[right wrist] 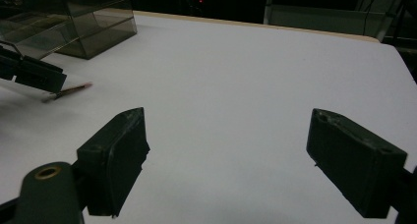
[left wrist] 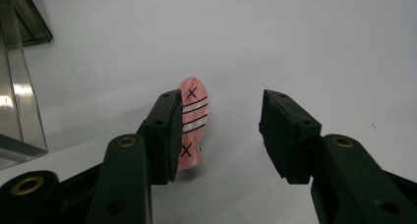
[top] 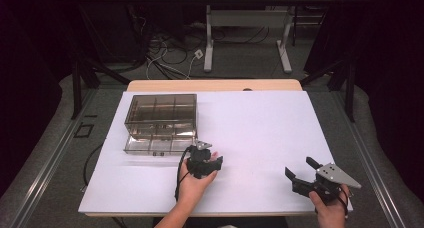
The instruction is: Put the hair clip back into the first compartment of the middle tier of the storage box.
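Observation:
A flat pink piece [left wrist: 193, 122] shaped like a small fish, with white stripes and two black crosses, lies on the white table between the jaws of my left gripper [left wrist: 221, 121]. It sits against the left-hand jaw, and a wide gap separates it from the other jaw, so nothing is gripped. In the right gripper view the same piece [right wrist: 73, 90] shows edge-on as a thin sliver at the left gripper's tip [right wrist: 34, 75]. My right gripper [right wrist: 231, 135] stands open over bare table, with nothing between its jaws. From above, the left gripper [top: 202, 160] is mid-table and the right gripper [top: 300, 174] is near the front right corner.
A clear smoky plastic box [top: 160, 119] with compartments and an opened lid stands at the table's back left, just beyond the left gripper; its corner [left wrist: 19, 86] shows close by. The white tabletop [top: 260, 128] stretches between the two hands. Table legs and cables lie on the floor behind.

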Motion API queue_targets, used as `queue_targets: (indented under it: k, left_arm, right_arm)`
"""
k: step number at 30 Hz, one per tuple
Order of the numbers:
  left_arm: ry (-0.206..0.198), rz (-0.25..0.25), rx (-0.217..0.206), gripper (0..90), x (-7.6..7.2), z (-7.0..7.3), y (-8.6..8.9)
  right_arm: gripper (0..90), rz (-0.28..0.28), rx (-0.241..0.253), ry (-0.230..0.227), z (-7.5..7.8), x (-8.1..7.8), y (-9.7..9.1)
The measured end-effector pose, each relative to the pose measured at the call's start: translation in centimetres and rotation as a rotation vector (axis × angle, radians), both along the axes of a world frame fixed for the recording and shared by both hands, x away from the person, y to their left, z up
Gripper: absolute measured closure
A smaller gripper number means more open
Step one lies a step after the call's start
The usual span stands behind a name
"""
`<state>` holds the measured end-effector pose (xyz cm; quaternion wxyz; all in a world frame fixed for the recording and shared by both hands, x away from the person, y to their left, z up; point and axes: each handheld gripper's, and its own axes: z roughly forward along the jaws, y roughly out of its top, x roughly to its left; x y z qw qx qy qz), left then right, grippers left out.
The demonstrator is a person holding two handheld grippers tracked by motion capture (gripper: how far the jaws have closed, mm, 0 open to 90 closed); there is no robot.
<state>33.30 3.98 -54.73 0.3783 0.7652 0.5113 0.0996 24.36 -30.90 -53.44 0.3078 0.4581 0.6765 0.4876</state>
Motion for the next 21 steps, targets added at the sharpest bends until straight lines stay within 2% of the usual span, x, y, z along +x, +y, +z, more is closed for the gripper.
queue_targets:
  k: [3, 4, 5, 12, 21]
  left_arm:
    - [0.010, 0.005, 0.000, 52.3, 0.11, -0.21, 0.00]
    - [0.010, 0.004, 0.004, 52.4, 0.13, -0.27, 0.01]
    - [0.013, 0.006, 0.008, 52.6, 0.13, -0.31, -0.01]
    - [0.017, 0.020, 0.010, 54.3, 0.25, -0.55, 0.05]
    - [0.015, 0.022, 0.037, 57.9, 0.17, -0.89, 0.15]
  right_arm:
    - [14.9, 0.001, 0.007, -0.009, -0.08, 0.07, 0.03]
    - [14.9, 0.005, -0.006, 0.017, 0.06, -0.06, -0.11]
    - [14.9, -0.004, 0.006, -0.004, -0.07, 0.05, -0.02]
    - [14.9, -0.004, 0.011, -0.001, -0.06, 0.03, -0.06]
    - [14.9, 0.004, 0.004, -0.001, -0.08, 0.05, -0.02]
